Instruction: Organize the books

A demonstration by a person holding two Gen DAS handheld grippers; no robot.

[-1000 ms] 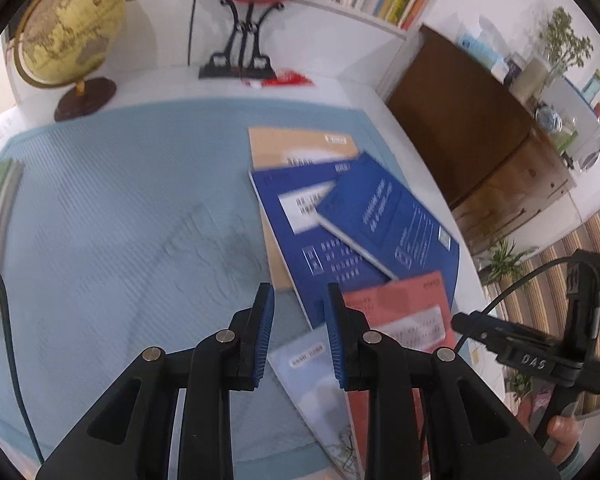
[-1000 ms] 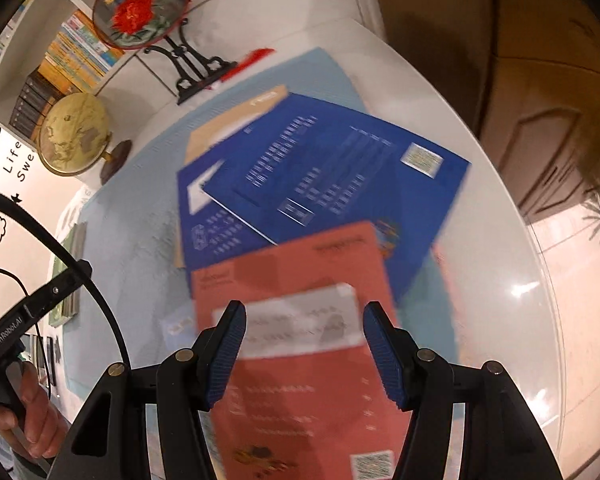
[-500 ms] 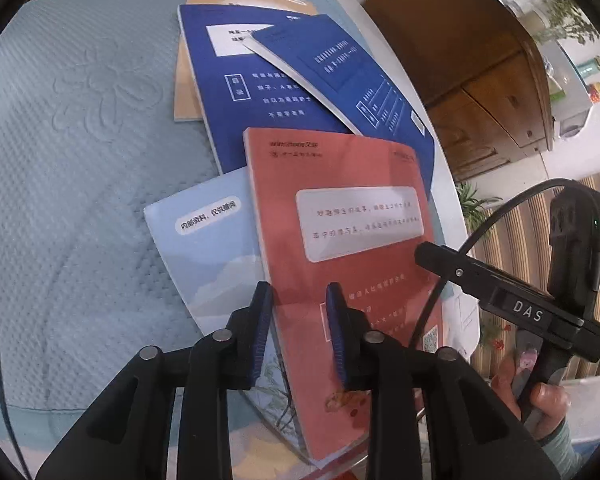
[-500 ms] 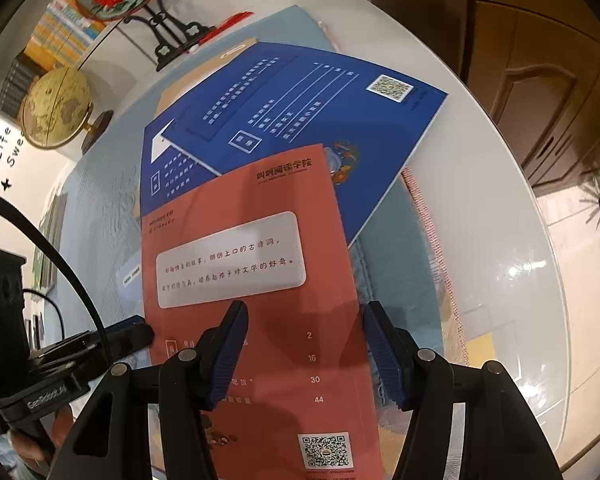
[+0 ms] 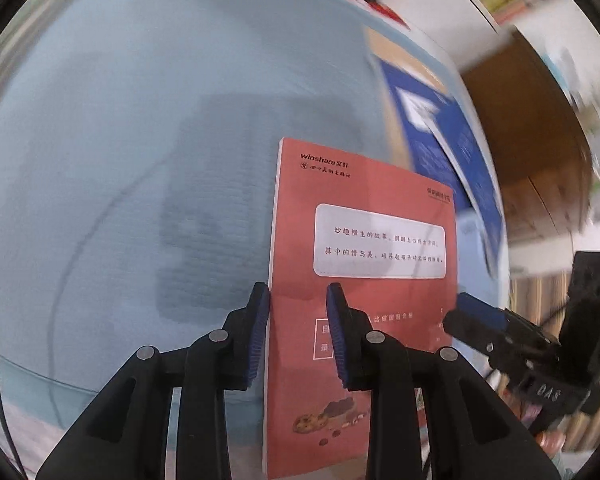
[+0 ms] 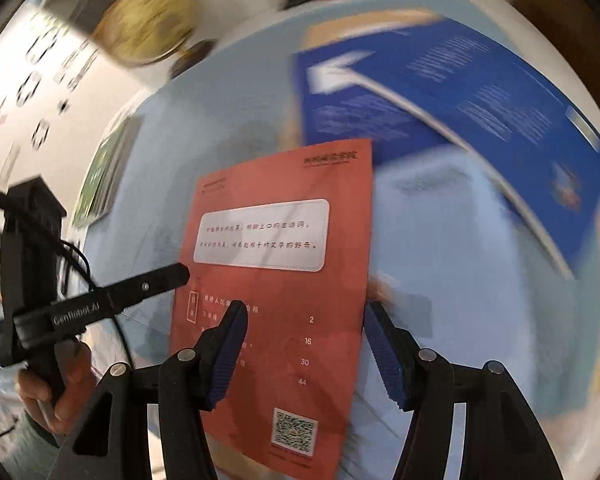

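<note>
Red booklet (image 5: 363, 240) sharp against blurred blue books (image 6: 459, 92) piled beyond it.

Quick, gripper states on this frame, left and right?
Left gripper: jaws slightly apart over the red paperback book's left edge, not clamped.
Right gripper: open wider, over the same book's right edge, not clamped.

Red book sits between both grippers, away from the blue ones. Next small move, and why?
Probably set the red book down flat on the bare blue mat. Both the left gripper and the right gripper straddle its edges, it appears clear of the blue books, and the mat beside it is free.
</note>
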